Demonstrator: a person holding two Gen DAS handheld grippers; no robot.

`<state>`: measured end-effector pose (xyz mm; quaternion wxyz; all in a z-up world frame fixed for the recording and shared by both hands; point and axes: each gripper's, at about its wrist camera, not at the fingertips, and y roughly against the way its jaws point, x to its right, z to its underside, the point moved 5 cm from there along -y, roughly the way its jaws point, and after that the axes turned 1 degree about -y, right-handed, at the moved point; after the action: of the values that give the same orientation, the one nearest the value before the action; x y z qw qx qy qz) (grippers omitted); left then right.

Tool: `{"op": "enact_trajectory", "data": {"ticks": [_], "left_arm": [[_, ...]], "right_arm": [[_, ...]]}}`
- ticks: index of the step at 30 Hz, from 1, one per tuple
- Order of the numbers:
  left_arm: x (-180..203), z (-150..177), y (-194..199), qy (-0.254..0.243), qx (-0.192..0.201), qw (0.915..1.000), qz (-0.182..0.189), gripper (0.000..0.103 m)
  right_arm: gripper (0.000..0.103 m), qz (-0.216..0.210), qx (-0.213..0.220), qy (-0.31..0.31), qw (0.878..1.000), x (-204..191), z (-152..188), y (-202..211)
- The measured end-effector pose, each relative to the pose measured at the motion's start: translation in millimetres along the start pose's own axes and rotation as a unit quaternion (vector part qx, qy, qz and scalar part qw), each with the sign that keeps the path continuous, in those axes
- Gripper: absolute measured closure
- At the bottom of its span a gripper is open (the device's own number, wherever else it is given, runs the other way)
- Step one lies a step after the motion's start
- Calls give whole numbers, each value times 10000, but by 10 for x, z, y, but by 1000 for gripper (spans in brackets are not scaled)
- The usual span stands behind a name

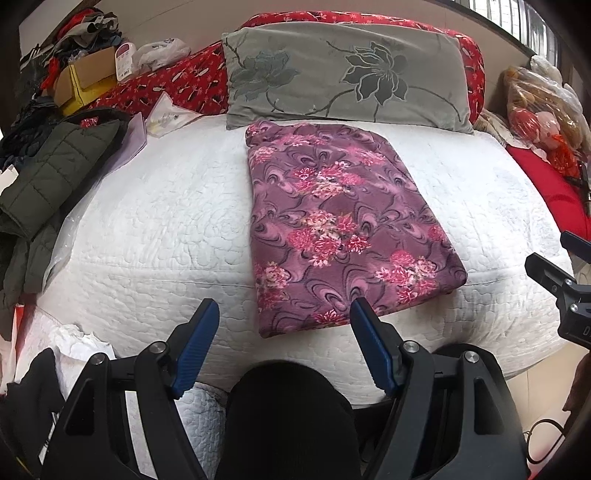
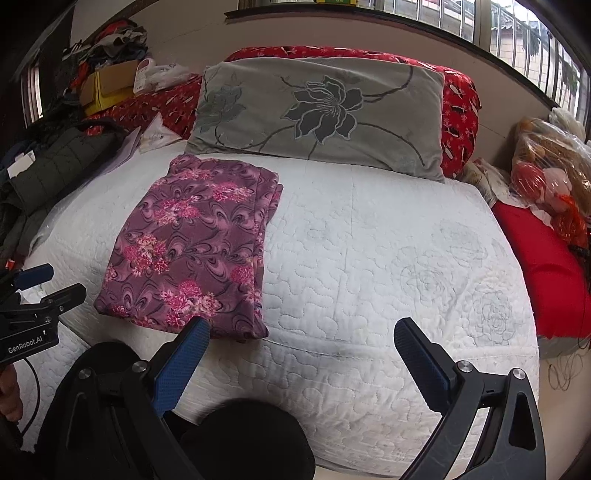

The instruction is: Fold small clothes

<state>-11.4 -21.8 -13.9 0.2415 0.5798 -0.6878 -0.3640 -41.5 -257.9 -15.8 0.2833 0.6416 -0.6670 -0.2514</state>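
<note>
Bed [image 2: 369,280] fills most of both views, covered w/ white quilted spread, stitched swirl and flower pattern. At its far end, upper centre, a grey pillow [image 2: 317,110] w/ dark flower print, propped against a red patterned bolster [image 2: 460,122]. Beige wall [image 2: 177,40] behind. Barred window [image 2: 498,33] along top right w/ dark sill, daylight coming in, soft and even. Upper left: heap of clothes [image 1: 85,26], open cardboard box [image 1: 86,74], white plastic bag [image 1: 159,51]. Left edge: dark green padded jacket [image 1: 48,173]. Right edge: red cloth [image 2: 546,273], clear plastic bag of soft toys [image 2: 550,166] above it.
</note>
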Motion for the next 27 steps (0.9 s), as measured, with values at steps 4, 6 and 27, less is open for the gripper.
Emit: {"op": "enact_trajectory", "data": {"ticks": [4, 6, 27], "left_arm": [[13, 5, 14, 19, 3, 10000, -1, 30], [12, 6, 18, 32, 2, 10000, 11, 30], [210, 1, 155, 146, 75, 9991, 385, 30]], "right_arm": [[2, 17, 33, -53, 10000, 37, -5, 16], [2, 27, 37, -72, 10000, 59, -8, 18], [2, 31, 24, -161, 9999, 100, 18, 42]]}}
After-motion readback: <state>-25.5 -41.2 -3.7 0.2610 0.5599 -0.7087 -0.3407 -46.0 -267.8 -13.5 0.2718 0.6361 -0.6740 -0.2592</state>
